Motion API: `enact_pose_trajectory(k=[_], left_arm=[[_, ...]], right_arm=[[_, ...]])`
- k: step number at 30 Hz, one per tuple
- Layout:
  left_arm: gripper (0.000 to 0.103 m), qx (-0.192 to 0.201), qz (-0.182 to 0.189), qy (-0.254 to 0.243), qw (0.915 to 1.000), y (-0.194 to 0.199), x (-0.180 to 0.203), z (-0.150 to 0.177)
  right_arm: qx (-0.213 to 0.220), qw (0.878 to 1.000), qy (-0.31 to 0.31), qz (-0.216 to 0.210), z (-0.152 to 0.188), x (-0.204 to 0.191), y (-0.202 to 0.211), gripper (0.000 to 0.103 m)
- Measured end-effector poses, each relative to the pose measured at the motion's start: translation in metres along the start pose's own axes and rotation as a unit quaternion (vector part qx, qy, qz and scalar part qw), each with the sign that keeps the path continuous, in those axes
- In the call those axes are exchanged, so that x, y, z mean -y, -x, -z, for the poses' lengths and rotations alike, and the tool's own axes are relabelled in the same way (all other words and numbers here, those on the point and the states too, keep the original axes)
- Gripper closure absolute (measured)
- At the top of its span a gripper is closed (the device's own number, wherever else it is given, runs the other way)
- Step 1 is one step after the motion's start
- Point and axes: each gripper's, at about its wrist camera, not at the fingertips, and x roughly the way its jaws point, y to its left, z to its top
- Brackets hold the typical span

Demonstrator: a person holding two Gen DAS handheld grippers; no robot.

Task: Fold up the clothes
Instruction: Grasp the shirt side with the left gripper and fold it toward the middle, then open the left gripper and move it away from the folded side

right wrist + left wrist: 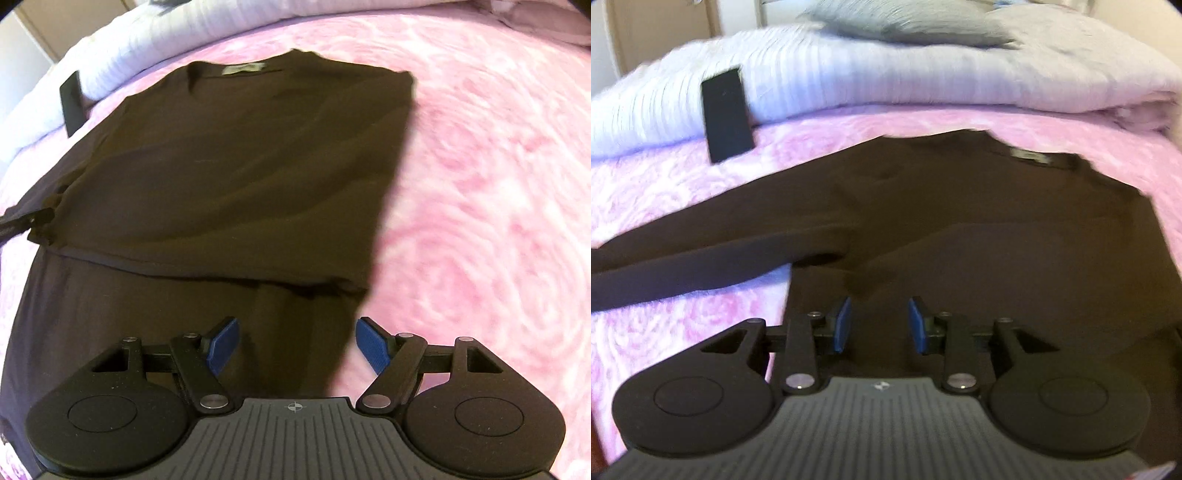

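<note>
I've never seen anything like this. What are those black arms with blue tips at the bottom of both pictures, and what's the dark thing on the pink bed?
Each picture comes from a camera on a hand-held claw that a person carries, one per hand, looking along its two fingers. The left claw and right claw both stand open, holding nothing. The blue tips are their gripping pads. Below them a dark long-sleeved shirt lies on a pink blanket, one sleeve stretched sideways. Behind are a white quilt and a flat black object, too blurred to name.
</note>
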Motion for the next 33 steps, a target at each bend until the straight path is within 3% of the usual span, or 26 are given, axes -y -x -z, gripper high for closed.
enact_pose_trajectory(k=[4, 7, 13, 16, 18, 21, 24, 28, 33], left_arm=[[0.073, -0.019, -0.033, 0.008, 0.9992, -0.03, -0.029, -0.012], [0.066, -0.02, -0.059, 0.005, 0.9981, -0.031, -0.048, -0.018], [0.071, 0.007, -0.04, -0.017, 0.999, 0.011, -0.028, -0.01], [0.07, -0.035, -0.024, -0.045, 0.9981, 0.0, -0.016, 0.011], [0.068, -0.054, -0.033, -0.055, 0.9965, -0.01, -0.016, 0.024], [0.067, -0.049, -0.036, -0.031, 0.9977, -0.004, -0.021, 0.027], [0.069, -0.055, -0.055, -0.022, 0.9967, 0.019, -0.025, 0.028], [0.069, -0.05, -0.08, -0.014, 0.9955, 0.065, -0.037, 0.028], [0.068, -0.051, -0.118, -0.014, 0.9916, 0.119, -0.067, 0.025]], right_arm=[[0.005, 1.0, 0.004, 0.011, 0.01, 0.015, 0.009, 0.029], [0.013, 1.0, 0.011, 0.024, 0.016, 0.02, 0.018, 0.029], [0.041, 0.999, 0.029, -0.001, 0.019, 0.006, 0.038, 0.029], [0.062, 0.997, 0.047, -0.026, 0.012, -0.01, 0.037, 0.029], [0.071, 0.995, 0.062, -0.038, 0.005, -0.019, 0.029, 0.029], [0.065, 0.995, 0.054, -0.055, -0.001, -0.017, 0.01, 0.029], [0.006, 0.999, 0.005, -0.043, -0.001, -0.001, -0.012, 0.029], [0.0, 0.999, 0.004, -0.035, 0.006, 0.001, 0.013, 0.029], [0.016, 0.995, 0.093, -0.024, 0.004, -0.042, 0.042, 0.029]])
